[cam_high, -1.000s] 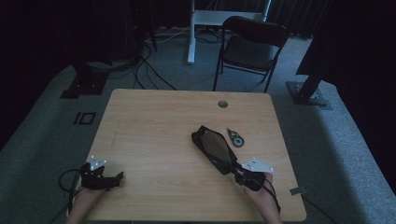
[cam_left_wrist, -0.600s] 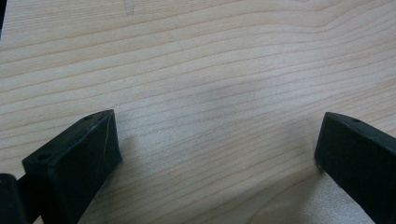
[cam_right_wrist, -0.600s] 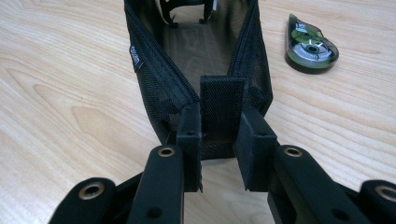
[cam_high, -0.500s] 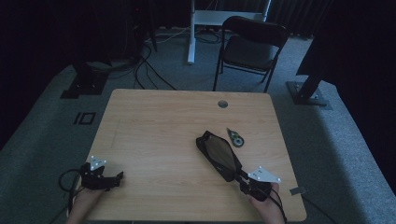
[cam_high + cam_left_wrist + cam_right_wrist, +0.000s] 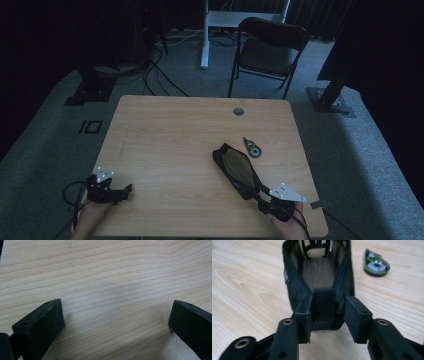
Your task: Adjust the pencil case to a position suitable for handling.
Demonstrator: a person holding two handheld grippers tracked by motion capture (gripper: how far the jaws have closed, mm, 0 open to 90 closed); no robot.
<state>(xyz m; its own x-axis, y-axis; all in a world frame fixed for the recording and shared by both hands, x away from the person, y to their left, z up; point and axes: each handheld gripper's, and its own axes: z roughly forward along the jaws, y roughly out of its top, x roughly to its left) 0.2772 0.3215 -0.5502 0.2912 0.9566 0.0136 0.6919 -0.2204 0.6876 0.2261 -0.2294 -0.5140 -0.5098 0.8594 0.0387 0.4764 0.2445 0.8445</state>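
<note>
Jaws of right gripper [image 5: 328, 320] had just been opening, black mesh pouch [image 5: 319, 277] end between them, unclamped; left gripper [image 5: 115, 322] stood apart over light wooden table [image 5: 112, 272].

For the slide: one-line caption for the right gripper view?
Right gripper straddling the end of a black mesh pouch on a wooden table.

A light wooden table [image 5: 165, 135] stands on grey carpet [image 5: 45, 150] in a dim room, with a dark folding chair [image 5: 267, 52] behind it, cables [image 5: 150, 70] trailing across the floor, and what may be black curtains [image 5: 45, 30] beyond.
</note>
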